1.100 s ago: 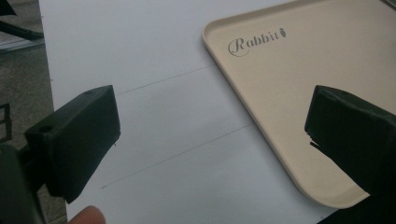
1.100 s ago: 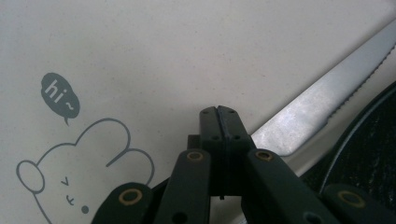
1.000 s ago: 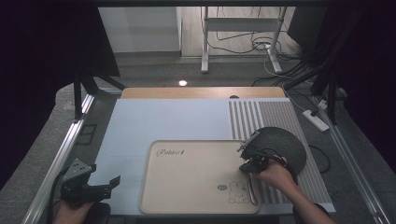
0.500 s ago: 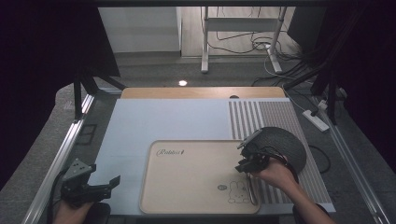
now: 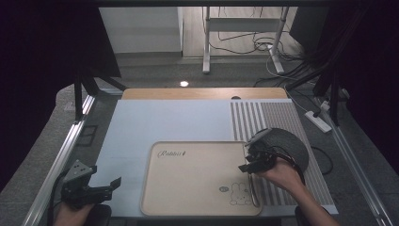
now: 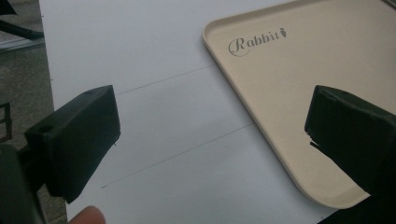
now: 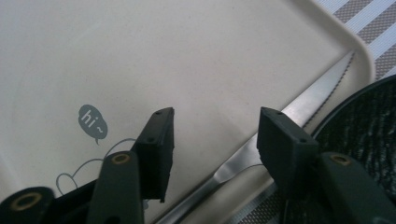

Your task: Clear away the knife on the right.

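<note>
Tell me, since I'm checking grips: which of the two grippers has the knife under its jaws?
The right gripper: its jaws, just opened, stand apart over the knife on the tray. The left gripper hovers open over the bare white mat beside the tray.

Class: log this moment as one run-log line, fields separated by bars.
right gripper: jaws just opening, nothing clamped | knife: lying at tray right rim | left gripper: open, off tray

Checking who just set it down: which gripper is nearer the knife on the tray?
Right. The right gripper hangs just over the knife at the tray's right edge, jaws just opened, nothing between. The left gripper sits off the tray's left side.
</note>
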Demonstrator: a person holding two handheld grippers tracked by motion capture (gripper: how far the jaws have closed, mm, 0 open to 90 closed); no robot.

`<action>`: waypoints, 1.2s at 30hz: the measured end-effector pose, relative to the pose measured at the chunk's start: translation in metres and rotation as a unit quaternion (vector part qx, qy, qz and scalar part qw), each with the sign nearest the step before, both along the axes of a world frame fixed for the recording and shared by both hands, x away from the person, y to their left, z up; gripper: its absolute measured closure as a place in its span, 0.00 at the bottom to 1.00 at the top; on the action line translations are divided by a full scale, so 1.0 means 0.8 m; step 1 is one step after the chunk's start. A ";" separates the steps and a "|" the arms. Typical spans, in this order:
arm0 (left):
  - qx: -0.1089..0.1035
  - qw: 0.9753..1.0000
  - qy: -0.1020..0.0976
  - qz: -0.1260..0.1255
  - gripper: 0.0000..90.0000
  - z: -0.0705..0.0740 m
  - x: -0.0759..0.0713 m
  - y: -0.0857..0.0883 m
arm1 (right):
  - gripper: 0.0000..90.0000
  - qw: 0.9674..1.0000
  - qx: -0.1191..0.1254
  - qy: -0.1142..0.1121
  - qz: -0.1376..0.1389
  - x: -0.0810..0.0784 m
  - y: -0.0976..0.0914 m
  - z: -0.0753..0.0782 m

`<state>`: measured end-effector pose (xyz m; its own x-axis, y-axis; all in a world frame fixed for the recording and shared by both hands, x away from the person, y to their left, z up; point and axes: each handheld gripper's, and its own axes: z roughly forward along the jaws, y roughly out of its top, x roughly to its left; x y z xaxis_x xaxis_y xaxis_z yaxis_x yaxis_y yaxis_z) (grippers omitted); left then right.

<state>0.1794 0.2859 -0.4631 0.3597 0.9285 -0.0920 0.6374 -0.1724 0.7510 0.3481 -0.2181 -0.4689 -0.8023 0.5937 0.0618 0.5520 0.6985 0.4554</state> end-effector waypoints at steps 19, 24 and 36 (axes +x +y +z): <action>-0.003 1.000 -0.001 0.001 0.04 0.000 0.000 0.000 | 0.21 0.999 0.010 -0.003 -0.035 -0.005 -0.025 0.004; -0.003 1.000 0.000 0.001 0.04 0.000 0.001 0.001 | 0.12 0.998 0.020 -0.029 -0.057 -0.013 -0.042 0.006; -0.004 1.000 0.001 0.002 0.04 0.000 0.001 0.001 | 0.00 0.990 0.039 -0.069 -0.116 -0.037 -0.082 0.007</action>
